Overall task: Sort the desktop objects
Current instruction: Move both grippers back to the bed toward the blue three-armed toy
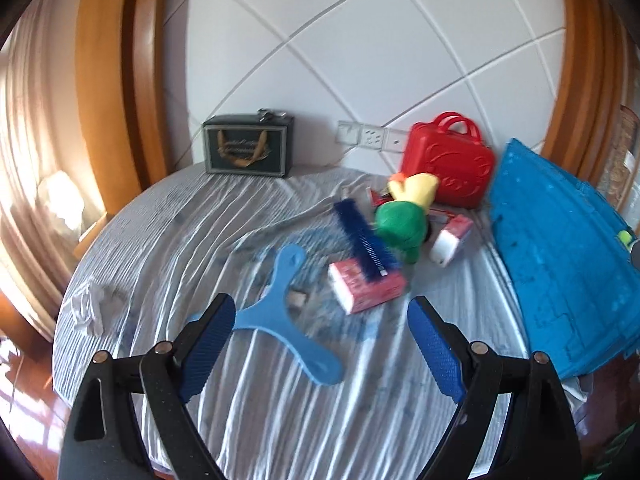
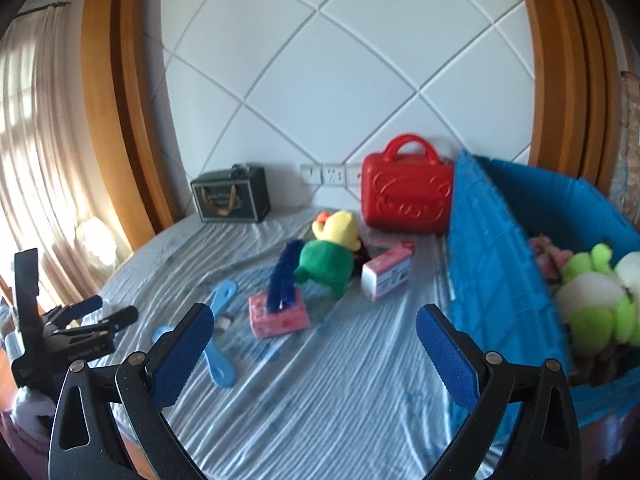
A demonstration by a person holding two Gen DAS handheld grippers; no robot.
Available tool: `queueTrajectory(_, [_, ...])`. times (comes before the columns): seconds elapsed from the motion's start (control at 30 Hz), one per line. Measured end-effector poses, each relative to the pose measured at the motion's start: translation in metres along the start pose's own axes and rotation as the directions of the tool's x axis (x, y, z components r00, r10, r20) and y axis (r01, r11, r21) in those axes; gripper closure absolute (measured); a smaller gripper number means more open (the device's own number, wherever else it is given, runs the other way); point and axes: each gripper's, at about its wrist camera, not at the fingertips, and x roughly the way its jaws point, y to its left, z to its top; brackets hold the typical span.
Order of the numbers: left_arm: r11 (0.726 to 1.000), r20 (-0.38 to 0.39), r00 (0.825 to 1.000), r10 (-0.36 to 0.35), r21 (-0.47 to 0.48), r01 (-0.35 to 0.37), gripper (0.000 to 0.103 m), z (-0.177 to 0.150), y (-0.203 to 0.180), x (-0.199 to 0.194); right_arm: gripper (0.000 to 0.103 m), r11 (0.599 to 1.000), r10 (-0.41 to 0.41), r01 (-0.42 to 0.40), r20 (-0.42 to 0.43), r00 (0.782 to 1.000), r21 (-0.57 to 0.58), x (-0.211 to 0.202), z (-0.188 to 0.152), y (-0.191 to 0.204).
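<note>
On the round table's striped cloth (image 1: pixel 280 400) lie a light blue boomerang (image 1: pixel 280 312), a pink box (image 1: pixel 366 286) with a dark blue brush (image 1: pixel 364 240) on top, a green and yellow plush (image 1: pixel 404 220) and a white-pink box (image 1: pixel 452 240). My left gripper (image 1: pixel 320 308) hangs open over the cloth, and the boomerang's hub lies just inside its left finger. My right gripper (image 2: pixel 316 316) is open too, nothing between its fingers, with the pink box (image 2: pixel 280 316) just beyond. The left gripper (image 2: pixel 110 310) shows at the far left of the right wrist view.
A blue bin (image 2: pixel 500 260) at the right holds several plush toys (image 2: pixel 592 300). A red carry case (image 2: pixel 406 196) and a dark box (image 2: pixel 230 196) stand by the wall. Crumpled white tissue (image 1: pixel 86 308) lies near the table's left edge. A small cork-like piece (image 1: pixel 298 300) sits beside the boomerang.
</note>
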Motion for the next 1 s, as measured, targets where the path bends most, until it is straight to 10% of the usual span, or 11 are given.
queueTrajectory(0.47, [0.976,-0.185,0.966,0.183,-0.082,-0.201,0.014,-0.022,0.054,0.082,0.000,0.993,0.117,-0.107,-0.258,0.959,0.051,0.173,-0.018,-0.014])
queueTrajectory(1.0, [0.981,-0.400,0.911,0.096,-0.117,-0.155,0.019,-0.054,0.041,0.246,0.023,0.991,0.095,-0.130,-0.482,0.871,-0.041,0.284,-0.065,0.027])
